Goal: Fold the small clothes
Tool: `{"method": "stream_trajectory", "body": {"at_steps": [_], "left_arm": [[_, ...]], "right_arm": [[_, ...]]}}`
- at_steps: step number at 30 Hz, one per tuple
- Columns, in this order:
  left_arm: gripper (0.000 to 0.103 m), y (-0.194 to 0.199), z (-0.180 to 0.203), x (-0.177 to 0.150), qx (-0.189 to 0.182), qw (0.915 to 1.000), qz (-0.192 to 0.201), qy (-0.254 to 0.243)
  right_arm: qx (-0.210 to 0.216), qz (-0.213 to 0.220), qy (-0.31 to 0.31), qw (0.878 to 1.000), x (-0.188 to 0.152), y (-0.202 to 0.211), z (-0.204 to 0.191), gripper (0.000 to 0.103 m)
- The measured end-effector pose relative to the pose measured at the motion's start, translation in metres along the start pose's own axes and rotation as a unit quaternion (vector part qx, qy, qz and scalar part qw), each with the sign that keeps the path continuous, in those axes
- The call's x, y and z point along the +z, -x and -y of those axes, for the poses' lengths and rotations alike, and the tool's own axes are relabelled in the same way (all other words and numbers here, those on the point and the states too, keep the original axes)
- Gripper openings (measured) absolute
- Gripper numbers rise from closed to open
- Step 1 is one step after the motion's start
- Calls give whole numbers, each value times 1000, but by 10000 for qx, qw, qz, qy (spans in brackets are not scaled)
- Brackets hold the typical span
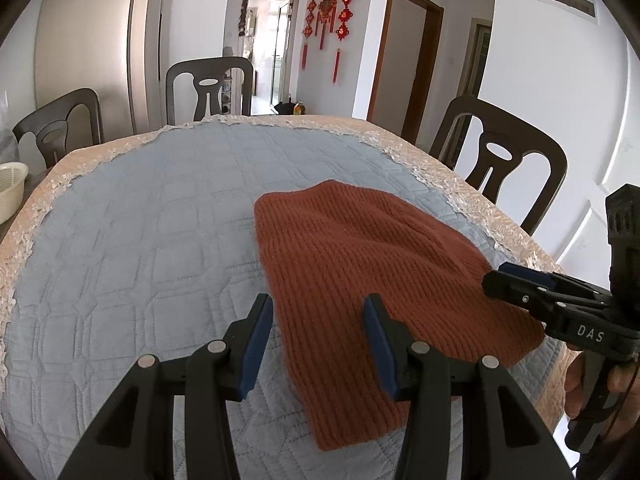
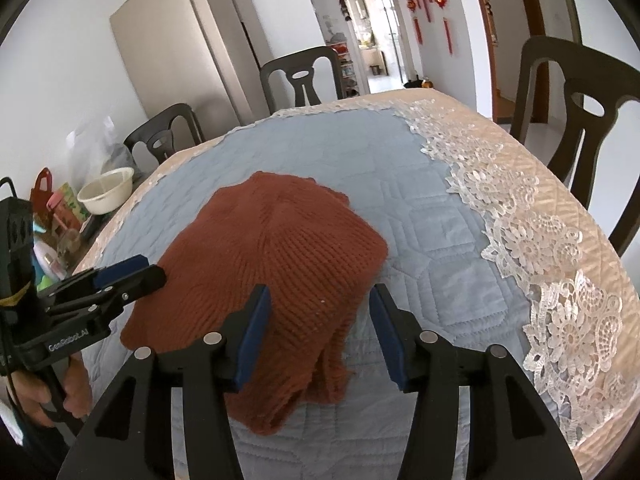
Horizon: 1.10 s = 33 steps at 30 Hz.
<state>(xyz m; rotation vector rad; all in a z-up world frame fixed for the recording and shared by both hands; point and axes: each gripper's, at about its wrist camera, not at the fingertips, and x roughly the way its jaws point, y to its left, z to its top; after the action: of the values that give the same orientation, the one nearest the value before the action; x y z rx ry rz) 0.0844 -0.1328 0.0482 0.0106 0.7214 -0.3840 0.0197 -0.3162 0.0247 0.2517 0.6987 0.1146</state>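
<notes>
Black jaws with blue pads fill the near bottom of both wrist views. Between and beyond them a rust-orange knitted garment [image 1: 360,276] lies on the worktop, toward the right edge and near the front edge. It is ribbed wool-like knit, thick and soft, folded over itself; in the right wrist view its near end bunches in loose folds with a frayed-looking hem.

Under it is a pale blue quilted cloth [image 1: 140,240] with stitched square patterns, bordered by white lace [image 2: 536,240], and under that a beige quilted cover [image 2: 600,208] to the worktop edges.

Dark chairs [image 1: 504,156] with cut-out backs stand around the worktop. A tall grey fridge [image 2: 188,40] is by the wall, red knot ornaments [image 1: 330,20] hang beside a doorway, and a cream bowl [image 2: 106,192] stands off the left edge.

On the left gripper [image 1: 318,344] the jaws stand apart above the garment's left part, pressing nothing. On the right gripper [image 2: 320,336] the jaws are wide, with the bunched near end between the pads but not squeezed. A hand [image 2: 48,392] holds each handle.
</notes>
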Motion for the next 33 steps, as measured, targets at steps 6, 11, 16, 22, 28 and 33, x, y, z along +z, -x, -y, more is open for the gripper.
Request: {"method": "stream_trajectory", "body": {"at_steps": [6, 11, 16, 22, 28, 33], "left_arm": [[50, 0, -2, 0, -41, 10000, 0, 59], [55, 0, -6, -2, -41, 9999, 9, 122], [57, 0, -12, -6, -135, 9996, 22, 264], [63, -12, -21, -3, -539, 9971, -143, 515], [65, -38, -17, 2, -869, 9927, -503, 667], [64, -45, -12, 1, -870, 9922, -543, 710]], "right_arm": [[53, 35, -14, 10000, 0, 2, 0, 52], [121, -30, -96, 9999, 0, -5, 3, 52], [240, -103, -134, 9996, 1, -15, 4, 52], [601, -289, -580, 9961, 2, -32, 16, 59], [819, -493, -768, 9925, 10, -44, 16, 63], [832, -568, -699, 9925, 14, -49, 13, 58]]}}
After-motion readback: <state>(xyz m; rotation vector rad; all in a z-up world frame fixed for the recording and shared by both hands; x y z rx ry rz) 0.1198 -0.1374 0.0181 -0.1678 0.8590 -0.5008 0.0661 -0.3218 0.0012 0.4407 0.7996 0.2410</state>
